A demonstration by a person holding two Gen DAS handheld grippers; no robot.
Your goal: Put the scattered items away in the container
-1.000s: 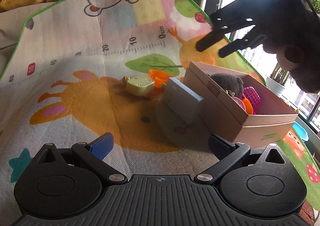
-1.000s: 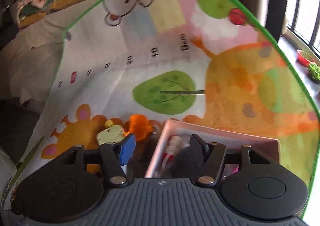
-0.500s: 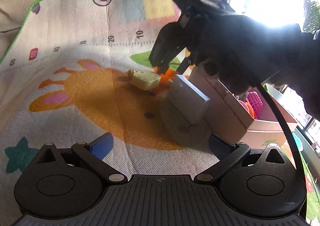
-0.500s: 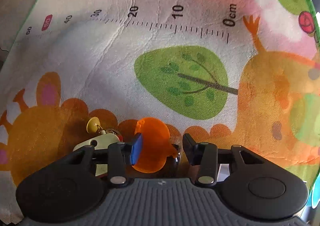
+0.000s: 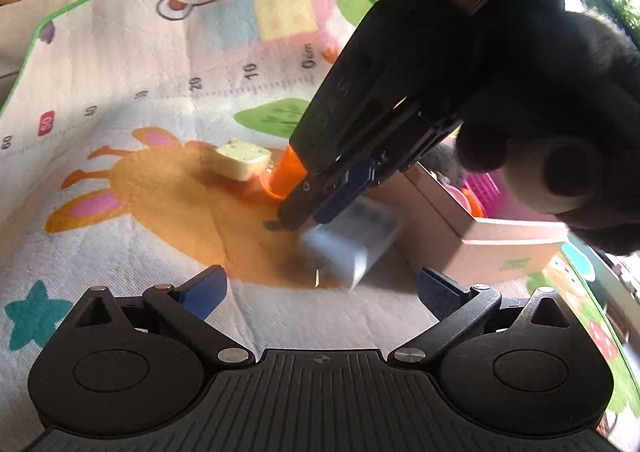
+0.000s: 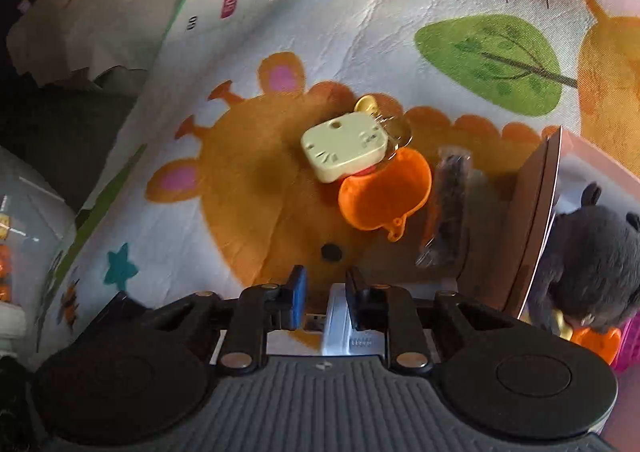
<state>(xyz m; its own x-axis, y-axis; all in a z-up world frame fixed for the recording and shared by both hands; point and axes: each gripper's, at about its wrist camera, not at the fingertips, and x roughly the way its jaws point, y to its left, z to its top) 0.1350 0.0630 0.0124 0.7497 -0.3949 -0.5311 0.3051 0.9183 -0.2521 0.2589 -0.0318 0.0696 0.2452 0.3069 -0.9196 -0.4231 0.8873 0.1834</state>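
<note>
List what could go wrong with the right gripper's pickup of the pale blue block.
1. The right gripper, jaws just closing, straddles only an edge of the pale blue block; it may twist or slip out when lifted.
2. The block lies close to the cardboard box; a swing could knock the wall.
3. The orange cup and cream toy lie just ahead, so a dropped block could scatter them.
</note>
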